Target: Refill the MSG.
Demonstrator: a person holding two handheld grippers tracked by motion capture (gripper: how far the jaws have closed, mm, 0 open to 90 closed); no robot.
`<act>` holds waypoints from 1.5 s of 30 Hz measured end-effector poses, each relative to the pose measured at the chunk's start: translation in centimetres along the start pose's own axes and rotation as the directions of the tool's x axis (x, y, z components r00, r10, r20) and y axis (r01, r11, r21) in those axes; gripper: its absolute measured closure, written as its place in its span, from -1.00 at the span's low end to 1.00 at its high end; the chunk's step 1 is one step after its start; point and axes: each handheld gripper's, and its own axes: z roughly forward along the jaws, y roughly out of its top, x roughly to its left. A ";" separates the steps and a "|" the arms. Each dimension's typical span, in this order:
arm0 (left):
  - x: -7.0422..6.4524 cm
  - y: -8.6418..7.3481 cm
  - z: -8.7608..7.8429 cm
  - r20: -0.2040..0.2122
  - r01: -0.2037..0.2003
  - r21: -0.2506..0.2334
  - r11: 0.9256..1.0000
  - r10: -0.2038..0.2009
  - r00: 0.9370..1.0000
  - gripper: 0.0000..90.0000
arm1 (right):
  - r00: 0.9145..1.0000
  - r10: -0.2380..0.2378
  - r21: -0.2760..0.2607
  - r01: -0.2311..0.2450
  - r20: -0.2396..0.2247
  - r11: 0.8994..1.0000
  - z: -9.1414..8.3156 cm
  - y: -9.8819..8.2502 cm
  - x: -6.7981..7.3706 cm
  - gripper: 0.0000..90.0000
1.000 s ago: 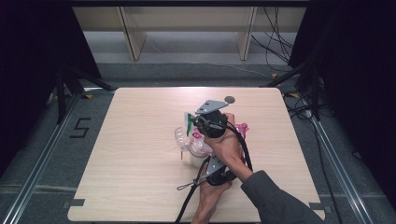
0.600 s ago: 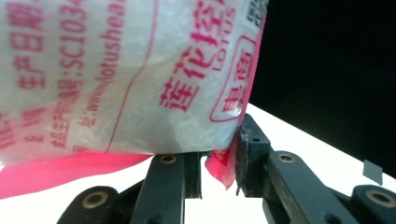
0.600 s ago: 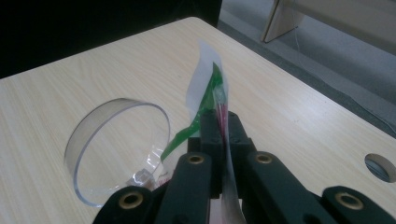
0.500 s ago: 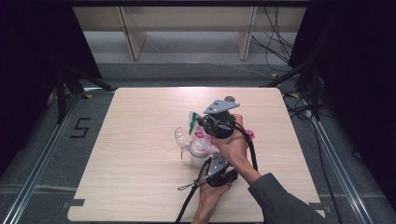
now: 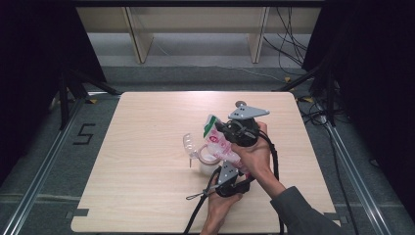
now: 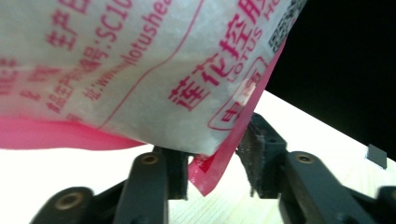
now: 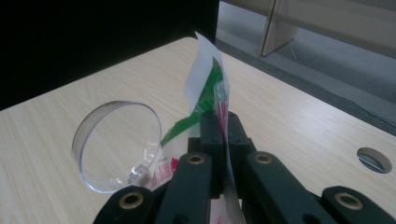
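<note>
A white plastic bag (image 5: 221,143) with pink print and a green top hangs over the table's middle. My right gripper (image 5: 219,128) is shut on its green-and-white top edge (image 7: 205,79), the jaws (image 7: 219,122) pinched flat on the film. Below it, my left gripper (image 5: 234,165) points up at the bag's bottom. Its jaws have just been opening, and the pink bottom corner (image 6: 210,175) hangs loose between the parted pads (image 6: 256,149). The printed bag face (image 6: 140,70) looms close above them.
A clear plastic cup (image 5: 208,157) with a hinged round lid (image 5: 188,142) flipped open stands on the wooden table (image 5: 147,122) just left of the bag; the lid (image 7: 116,144) lies beside my right jaws. A round hole (image 7: 373,159) is in the tabletop. Cables trail toward the near edge.
The right hand has carried the bag's top to the right and slightly up. The left hand has stayed about where it was.
</note>
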 end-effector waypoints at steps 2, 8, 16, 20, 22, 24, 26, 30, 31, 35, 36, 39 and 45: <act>0.3 0.1 -0.4 -0.008 -0.019 0.030 0.999 0.019 1.000 0.37 | 1.000 0.008 0.002 -0.008 -0.006 1.000 -0.3 -0.1 -0.3 1.00; 0.9 0.1 -0.8 -0.001 0.014 0.047 0.999 -0.014 1.000 0.16 | 0.998 0.055 -0.057 -0.056 -0.020 0.997 -0.9 -0.8 -1.1 1.00; 1.0 0.3 -1.6 0.007 0.025 0.113 0.993 -0.026 1.000 -0.18 | 0.992 0.111 -0.137 -0.118 -0.059 0.983 -2.3 -2.7 -2.0 1.00; 1.0 0.1 -2.4 0.014 0.022 0.132 0.991 -0.024 1.000 -0.23 | 0.977 0.193 -0.180 -0.206 -0.090 0.962 -3.1 -4.3 -2.7 1.00; 0.8 0.0 -2.7 0.023 0.021 0.158 0.987 -0.025 0.999 -0.32 | 0.975 0.204 -0.195 -0.219 -0.093 0.956 -3.5 -4.7 -2.8 1.00; 0.4 0.0 -3.3 0.014 0.000 0.171 0.985 -0.002 1.000 -0.34 | 0.974 0.206 -0.203 -0.221 -0.092 0.954 -3.6 -5.2 -3.2 1.00; 0.0 0.0 -3.8 0.034 -0.010 0.160 0.987 0.004 0.999 -0.31 | 0.973 0.211 -0.210 -0.226 -0.092 0.951 -3.5 -5.6 -3.3 1.00; -0.4 0.1 -4.6 0.042 -0.032 0.142 0.989 0.026 0.999 -0.31 | 0.969 0.227 -0.214 -0.243 -0.097 0.946 -3.7 -6.7 -3.8 1.00; -0.5 0.1 -4.8 0.037 -0.031 0.132 0.991 0.026 0.999 -0.31 | 0.964 0.242 -0.233 -0.262 -0.111 0.936 -3.8 -6.9 -4.0 1.00; -0.5 0.3 -5.7 0.029 -0.052 0.119 0.992 0.049 0.998 -0.29 | 0.967 0.238 -0.235 -0.254 -0.097 0.938 -4.5 -7.4 -4.5 1.00; -0.4 0.4 -6.0 0.032 -0.061 0.124 0.990 0.057 0.998 -0.29 | 0.954 0.277 -0.235 -0.297 -0.117 0.925 -4.7 -7.5 -4.2 1.00; -0.3 0.3 -6.9 0.024 -0.070 0.124 0.990 0.067 0.997 -0.30 | 0.958 0.254 -0.257 -0.281 -0.131 0.925 -5.5 -8.3 -4.3 1.00; 0.2 0.7 -8.6 -0.001 -0.069 0.117 0.991 0.070 0.998 -0.30 | 0.953 0.267 -0.298 -0.299 -0.143 0.907 -7.1 -10.3 -4.4 1.00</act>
